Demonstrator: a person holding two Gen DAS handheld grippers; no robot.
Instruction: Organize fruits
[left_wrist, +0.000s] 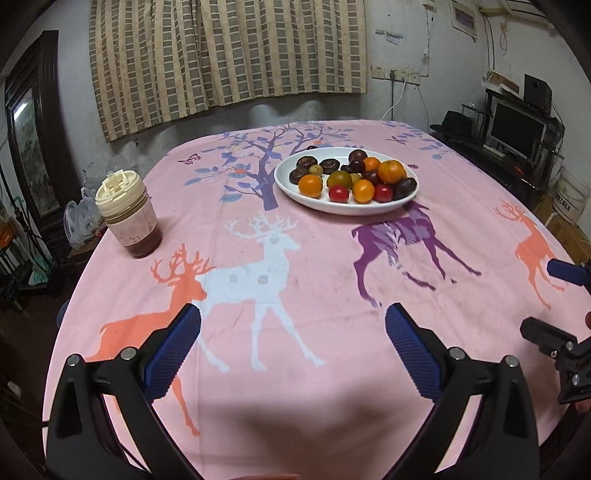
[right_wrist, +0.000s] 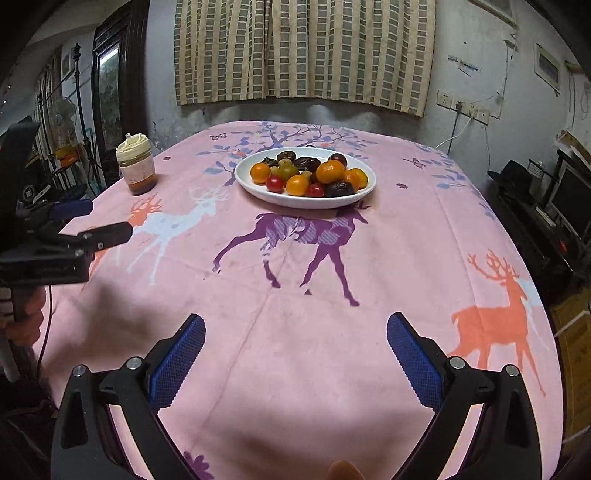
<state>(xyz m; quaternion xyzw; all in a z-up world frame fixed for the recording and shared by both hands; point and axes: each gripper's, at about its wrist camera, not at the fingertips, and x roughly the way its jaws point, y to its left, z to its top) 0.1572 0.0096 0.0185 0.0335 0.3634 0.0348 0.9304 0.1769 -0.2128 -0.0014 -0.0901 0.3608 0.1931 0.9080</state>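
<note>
A white oval plate (left_wrist: 317, 205) stands at the far middle of the pink deer-print tablecloth (left_wrist: 295, 314). It holds several small fruits: orange ones (left_wrist: 391, 171), red ones (left_wrist: 338, 193), green ones and dark brown ones (left_wrist: 308, 162). The plate also shows in the right wrist view (right_wrist: 273, 197). My left gripper (left_wrist: 293, 328) is open and empty, low over the near part of the cloth. My right gripper (right_wrist: 295, 332) is open and empty too, beside it to the right. Each gripper shows at the edge of the other's view.
A jar (left_wrist: 127, 218) with a cream lid and dark contents stands at the table's left edge; it also shows in the right wrist view (right_wrist: 136, 168). A curtain hangs on the wall behind. A desk with a monitor (left_wrist: 517, 129) stands to the right.
</note>
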